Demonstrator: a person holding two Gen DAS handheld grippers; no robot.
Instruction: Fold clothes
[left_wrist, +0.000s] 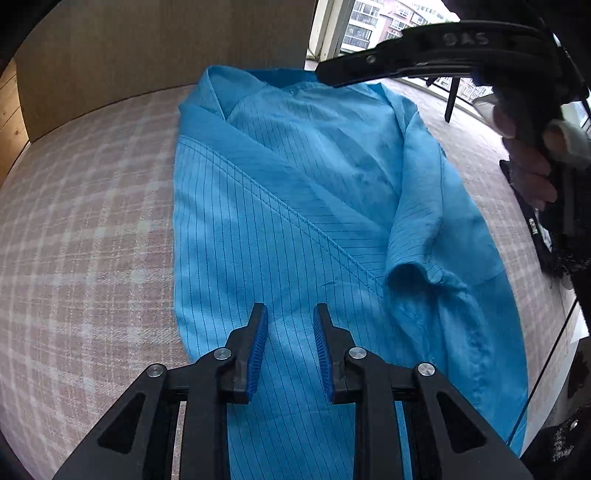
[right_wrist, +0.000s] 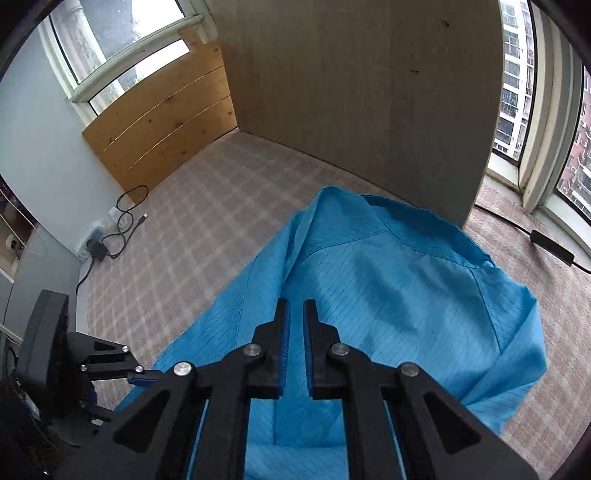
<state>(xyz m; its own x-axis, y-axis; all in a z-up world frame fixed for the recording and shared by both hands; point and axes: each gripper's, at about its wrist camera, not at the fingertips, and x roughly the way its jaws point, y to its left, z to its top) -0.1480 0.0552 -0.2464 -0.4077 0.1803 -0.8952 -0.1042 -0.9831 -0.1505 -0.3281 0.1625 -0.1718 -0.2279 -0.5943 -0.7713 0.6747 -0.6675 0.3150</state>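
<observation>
Blue garment (left_wrist: 295, 192), a light cloth with thin dark pinstripes, lies spread lengthwise on the pink-and-white checked surface (left_wrist: 85, 236), partly folded: 1 long panel is turned over along a stitched diagonal seam, and a sleeve (left_wrist: 417, 229) is doubled back on the right side, its cuff standing up in a loose roll. The collar end points toward the brown panel wall (left_wrist: 147, 48) at the far edge.

The left gripper (left_wrist: 290, 347) hangs over the near end of the garment, angled steeply down. Its 2 blue-padded fingers stand a little apart, with bare striped cloth showing in the gap between them; nothing is pinched, and the pads look clear of the fabric.

The right gripper (right_wrist: 295, 332) is over the middle of the garment, nearer the collar end. Its fingers are drawn almost together, only a thin slit left between the blue pads, and no cloth is caught in it. From the left wrist view it reaches in from the upper right, held by a person's hand (left_wrist: 532, 162), and it seems lifted off the cloth, though the blur there makes this hard to judge.

A black cable (right_wrist: 125, 221) and a power strip lie on the checked surface well to the left of the garment. Windows (right_wrist: 517, 92) flank the panel wall.
</observation>
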